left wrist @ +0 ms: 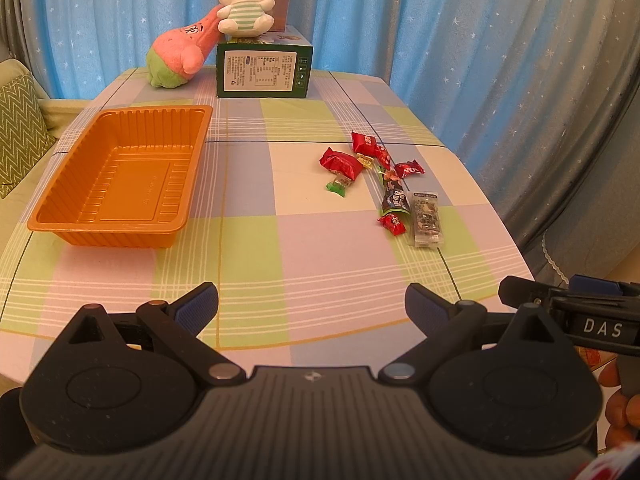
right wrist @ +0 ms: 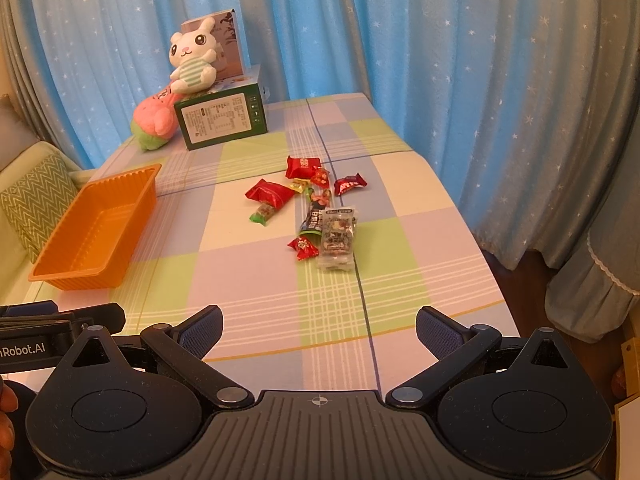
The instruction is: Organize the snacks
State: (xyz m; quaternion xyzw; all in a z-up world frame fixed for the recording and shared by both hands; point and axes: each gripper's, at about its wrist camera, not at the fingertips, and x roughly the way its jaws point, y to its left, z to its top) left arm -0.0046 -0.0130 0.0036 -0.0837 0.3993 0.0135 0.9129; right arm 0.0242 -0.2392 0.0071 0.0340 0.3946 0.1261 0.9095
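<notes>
Left claw (left wrist: 312,300) agape, right claw (right wrist: 319,326) agape, level

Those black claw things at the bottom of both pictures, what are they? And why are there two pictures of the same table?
Each one is a hand-held gripper: a tool with two fingers that a person squeezes to pick things up. The person holds one in each hand, and each carries a small camera looking forward along its fingers. So one picture comes from the left hand-held gripper, the other from the right hand-held gripper. That is why the same table shows twice, from slightly different spots.

Both are open and hold nothing.

On the checked tablecloth lie an orange tray with nothing in it, and a small pile of wrapped snacks off to its right. At the far end a bunny plush sits on a green box, with a pink plush beside it.
</notes>
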